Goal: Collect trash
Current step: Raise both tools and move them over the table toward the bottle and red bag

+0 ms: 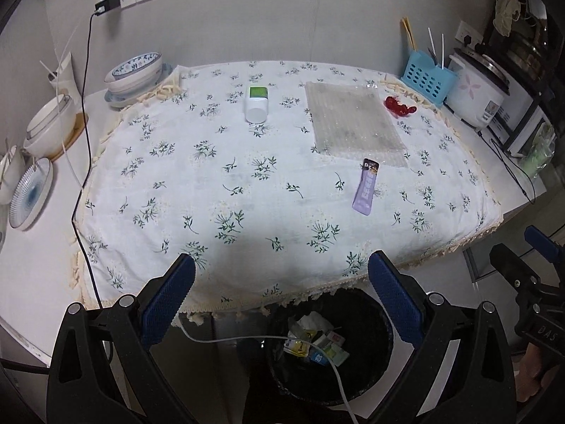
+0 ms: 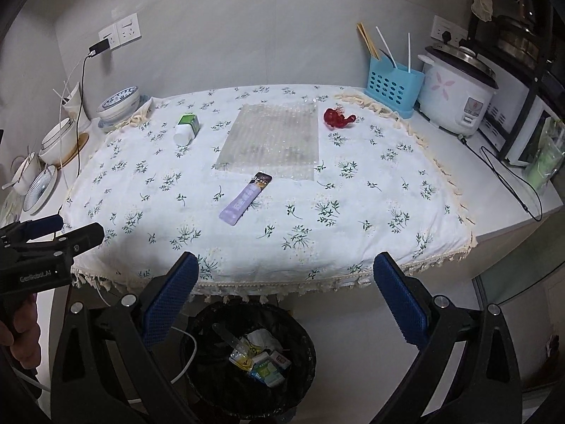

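On the floral tablecloth (image 1: 247, 194) lie a purple sachet (image 1: 367, 189) (image 2: 245, 198), a clear bubble-wrap sheet (image 1: 353, 120) (image 2: 272, 139), a red crumpled wrapper (image 1: 399, 106) (image 2: 339, 118) and a white bottle with a green label (image 1: 256, 104) (image 2: 186, 129). A black trash bin (image 1: 370, 371) (image 2: 197, 374) with several wrappers inside stands on the floor below the table's front edge. My left gripper (image 1: 280, 275) is open and empty above the bin. My right gripper (image 2: 286, 275) is open and empty, also above the bin, and it shows at the right in the left wrist view (image 1: 522, 247).
Bowls and plates (image 1: 136, 74) are stacked at the table's left, with a charger cable (image 1: 84, 106) running down. A blue utensil caddy (image 2: 392, 88) and a rice cooker (image 2: 455, 95) stand at the back right. A white cable (image 1: 247, 341) crosses above the bin.
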A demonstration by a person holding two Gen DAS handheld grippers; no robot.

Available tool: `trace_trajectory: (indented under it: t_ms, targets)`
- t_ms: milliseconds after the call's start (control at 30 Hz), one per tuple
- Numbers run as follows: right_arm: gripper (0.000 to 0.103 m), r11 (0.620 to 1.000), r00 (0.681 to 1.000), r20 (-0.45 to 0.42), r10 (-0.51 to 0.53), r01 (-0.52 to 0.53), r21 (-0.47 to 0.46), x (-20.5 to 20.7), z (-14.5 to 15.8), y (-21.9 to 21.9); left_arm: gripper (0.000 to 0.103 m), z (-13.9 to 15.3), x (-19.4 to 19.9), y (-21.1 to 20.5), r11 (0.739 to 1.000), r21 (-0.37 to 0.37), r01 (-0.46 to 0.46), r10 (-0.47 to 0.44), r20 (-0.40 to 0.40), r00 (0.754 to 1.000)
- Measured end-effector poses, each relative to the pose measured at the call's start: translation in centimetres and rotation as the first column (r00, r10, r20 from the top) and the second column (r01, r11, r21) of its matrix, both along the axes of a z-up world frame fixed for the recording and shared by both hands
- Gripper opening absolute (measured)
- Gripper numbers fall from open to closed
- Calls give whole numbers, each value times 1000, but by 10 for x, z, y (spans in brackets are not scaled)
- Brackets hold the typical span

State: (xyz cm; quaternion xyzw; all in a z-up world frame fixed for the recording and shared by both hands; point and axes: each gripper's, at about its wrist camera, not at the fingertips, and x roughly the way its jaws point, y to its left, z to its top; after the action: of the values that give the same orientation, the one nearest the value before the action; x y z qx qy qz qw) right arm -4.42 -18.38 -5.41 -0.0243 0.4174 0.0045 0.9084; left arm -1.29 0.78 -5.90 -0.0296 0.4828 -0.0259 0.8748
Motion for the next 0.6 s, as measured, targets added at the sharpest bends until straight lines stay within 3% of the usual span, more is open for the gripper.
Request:
trace_trajectory:
  t_ms: [600]
  targets:
    - [95,995,995,6,-102,102,-14,95,13,-37,96,11,97,16,1000,6,-7,7,6,1000]
